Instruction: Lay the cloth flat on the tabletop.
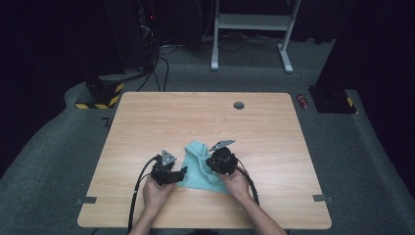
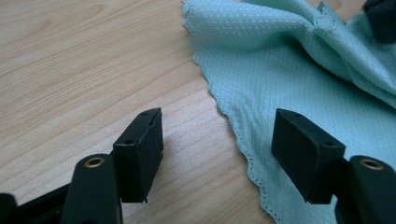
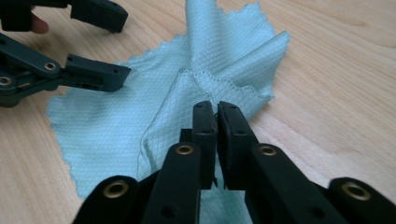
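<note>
Right gripper (image 3: 216,114) fingers are pinching a fold of the teal cloth (image 3: 140,121). Left gripper (image 2: 217,149) fingers are standing wide open, straddling the cloth's edge on the worktop (image 2: 70,70).

Right gripper pinching the teal cloth

The right gripper (image 3: 216,109) has its black fingers (image 3: 204,135) closed on a raised fold of the teal cloth (image 3: 116,126), which lies rumpled on the wooden surface (image 3: 336,79); the left gripper (image 3: 119,46) hovers open at upper left.
</note>
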### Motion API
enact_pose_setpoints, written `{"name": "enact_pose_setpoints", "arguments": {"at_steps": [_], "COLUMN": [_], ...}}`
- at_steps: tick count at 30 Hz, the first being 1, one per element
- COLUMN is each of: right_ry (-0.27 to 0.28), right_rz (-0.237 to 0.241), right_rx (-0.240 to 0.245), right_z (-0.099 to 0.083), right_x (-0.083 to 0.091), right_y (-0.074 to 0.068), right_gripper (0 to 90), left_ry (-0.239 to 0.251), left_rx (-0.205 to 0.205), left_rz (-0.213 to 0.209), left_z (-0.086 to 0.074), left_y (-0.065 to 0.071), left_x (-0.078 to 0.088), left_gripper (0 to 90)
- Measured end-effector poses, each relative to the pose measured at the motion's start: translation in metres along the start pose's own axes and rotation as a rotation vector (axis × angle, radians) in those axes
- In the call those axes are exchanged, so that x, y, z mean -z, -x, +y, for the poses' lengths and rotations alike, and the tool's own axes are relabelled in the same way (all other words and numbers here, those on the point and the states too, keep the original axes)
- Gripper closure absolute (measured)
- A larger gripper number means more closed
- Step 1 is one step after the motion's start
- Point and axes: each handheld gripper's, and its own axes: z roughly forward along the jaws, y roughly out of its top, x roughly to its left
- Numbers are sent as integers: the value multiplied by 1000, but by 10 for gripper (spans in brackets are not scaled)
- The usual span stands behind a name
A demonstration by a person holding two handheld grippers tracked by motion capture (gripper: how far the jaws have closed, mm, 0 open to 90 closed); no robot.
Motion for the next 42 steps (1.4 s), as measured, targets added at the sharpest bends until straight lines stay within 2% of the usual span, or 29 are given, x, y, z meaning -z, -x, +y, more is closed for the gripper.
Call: {"name": "enact_pose_setpoints", "arguments": {"at_steps": [2, 3, 6, 8, 9, 11, 12, 13, 16, 17, 18, 19, 20, 23, 24, 26, 29, 32, 33, 34, 35, 36, 37, 38, 39, 40, 42], "right_ry": [9, 12, 15, 24, 28, 27, 33, 33, 30, 17, 17, -5, -5, -18, -19, -22, -34, -52, -63, -61, -61, -54, -16, -16, 8, 8, -14], "right_rz": [0, -9, -16, -21, -42, -50, -81, -81, -121, -140, -140, -176, -176, -208, -234, -242, -278, -284, -286, -288, -288, -288, -289, -289, -273, -273, -262], "right_rx": [7, 27, 3, 6, 1, 4, 2, 2, -18, -56, -56, -61, -61, -77, -98, -109, -134, -162, -169, -170, -170, -175, -165, -165, -148, -148, -114], "right_z": [-1, -1, 0, 0, 2, 3, 5, 5, 6, 3, 3, 0, 0, -3, -5, -5, -8, -11, -12, -13, -13, -13, -13, -13, -14, -14, -16], "right_x": [5, 8, 13, 14, 18, 20, 26, 26, 31, 34, 34, 35, 35, 37, 38, 39, 36, 29, 26, 24, 24, 25, 29, 29, 31, 31, 29], "right_y": [3, 5, 8, 10, 14, 16, 24, 24, 38, 49, 49, 58, 58, 71, 80, 83, 94, 103, 105, 105, 105, 104, 99, 99, 92, 92, 86], "right_gripper": [895, 897, 898, 899, 899, 899, 899, 899, 899, 900, 900, 900, 900, 900, 900, 900, 899, 897, 891, 819, 819, 783, 755, 755, 739, 739, 720], "left_ry": [0, 0, 0, 0, 0, 0, 0, 0, 0, 0, 0, 0, 0, 0, 0, 0, 0, 0, 0, 0, 0, 0, 0, 0, 0, 0, 0], "left_rx": [0, 0, 0, 0, 0, 0, 0, 0, 0, -1, -1, -1, -1, 0, 0, 0, -1, -1, -1, -1, -1, -1, -1, -1, -2, -2, -1], "left_rz": [0, 0, 0, 0, 0, 0, 0, 0, 0, 0, 0, 0, 0, 0, 0, 0, 0, 0, 0, 0, 0, 0, 1, 1, 1, 1, 1], "left_z": [0, 0, 0, 0, 0, 0, 0, 0, 0, 0, 0, 0, 0, 0, 0, 0, 0, 0, 0, 0, 0, 0, 0, 0, 0, 0, 0], "left_y": [0, 0, 0, 0, 0, 0, 0, 0, 0, 0, 0, 0, 0, 0, 0, 0, 0, 0, 0, 0, 0, 0, 0, 0, 0, 0, 0], "left_x": [0, 0, 0, 0, 0, 0, 0, 0, 0, 0, 0, 0, 0, 0, 0, 0, 0, 0, 0, 0, 0, 0, 0, 0, 0, 0, 0], "left_gripper": [343, 343, 343, 343, 343, 343, 343, 343, 343, 343, 343, 343, 343, 343, 343, 343, 343, 343, 343, 343, 343, 343, 343, 344, 344, 344, 343]}}
